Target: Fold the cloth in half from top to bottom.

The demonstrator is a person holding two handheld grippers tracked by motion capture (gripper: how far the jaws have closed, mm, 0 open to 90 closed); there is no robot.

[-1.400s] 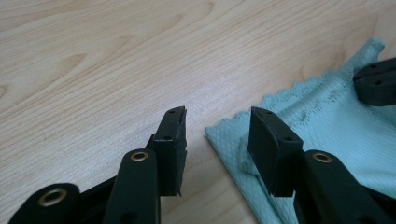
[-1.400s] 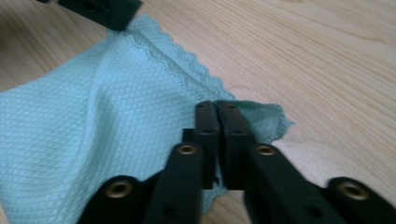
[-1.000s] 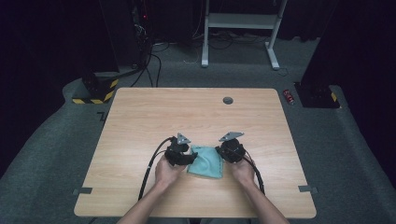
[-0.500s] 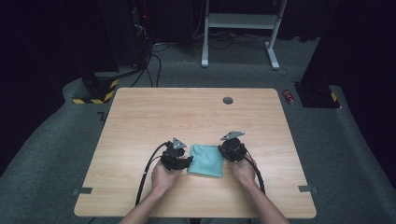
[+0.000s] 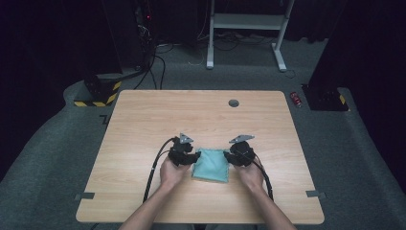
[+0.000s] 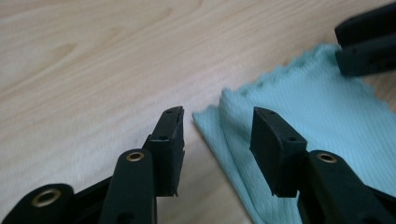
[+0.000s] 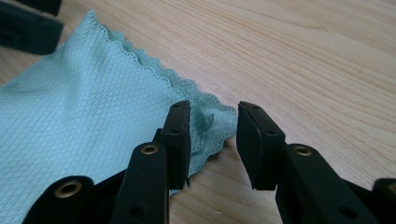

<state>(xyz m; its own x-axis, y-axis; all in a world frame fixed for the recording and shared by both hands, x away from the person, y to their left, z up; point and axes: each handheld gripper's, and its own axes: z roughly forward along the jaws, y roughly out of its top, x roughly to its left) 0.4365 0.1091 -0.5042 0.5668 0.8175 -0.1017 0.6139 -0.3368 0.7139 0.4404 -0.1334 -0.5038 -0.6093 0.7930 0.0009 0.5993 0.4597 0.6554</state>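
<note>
While both grippers flank it: teal microfibre cloth [image 5: 211,164] lies folded on the wooden table [image 5: 143,124], near the front edge.
High view: left gripper [image 5: 194,158], right gripper [image 5: 229,157] touching opposite edges.
Left gripper view: jaws apart, closing slightly, folded corner [image 6: 210,116] between them unpinched.
Right gripper view: jaws just released, scalloped corner [image 7: 212,122] lying free.
Handling: light, limp, best pinched at corners.
Writing: none legible.

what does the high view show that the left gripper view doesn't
High view alone: the whole wooden table with its round cable hole, both hands, the left gripper and right gripper at opposite sides of the folded teal cloth, and the red can on the carpet.

Left gripper view alone: its jaws apart around the cloth's near corner, not pressing it, and the ribbed weave.

Both: the teal cloth lying flat on wood.
</note>
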